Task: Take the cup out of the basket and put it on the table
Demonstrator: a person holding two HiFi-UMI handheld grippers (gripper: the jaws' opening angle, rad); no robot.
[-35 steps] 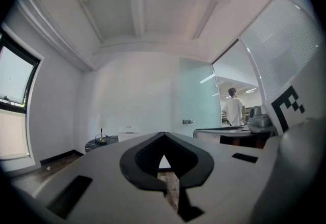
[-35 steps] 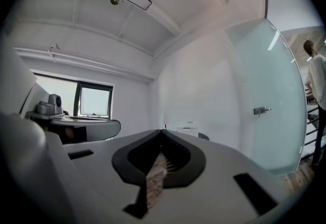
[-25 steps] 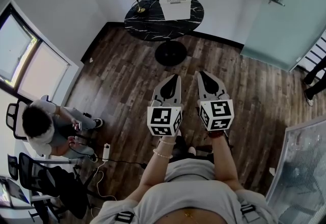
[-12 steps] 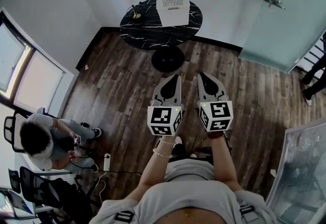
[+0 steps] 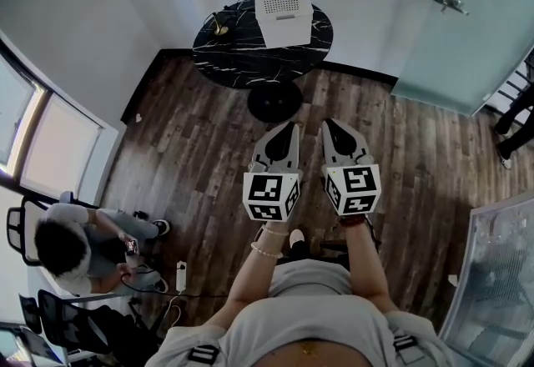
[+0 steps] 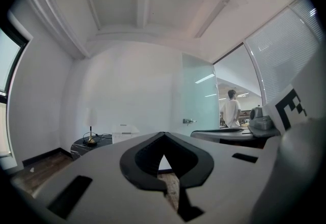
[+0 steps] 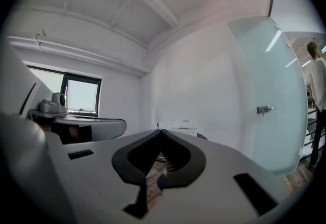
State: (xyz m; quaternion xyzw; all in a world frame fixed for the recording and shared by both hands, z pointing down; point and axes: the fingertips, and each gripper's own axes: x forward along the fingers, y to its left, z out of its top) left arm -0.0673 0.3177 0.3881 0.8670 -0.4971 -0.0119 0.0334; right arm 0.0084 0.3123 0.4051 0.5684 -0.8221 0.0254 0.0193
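Basket (image 5: pixel 284 3), white, sits at the far edge of the round black table (image 5: pixel 242 44), wider side across the view; no cup can be made out. The left gripper (image 5: pixel 288 128) and right gripper (image 5: pixel 331 123) point level toward it from well short of it, jaws closed and empty.

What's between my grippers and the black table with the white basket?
Head view: only bare wooden floor and the table's round black base lie between the left gripper, right gripper and the black table.
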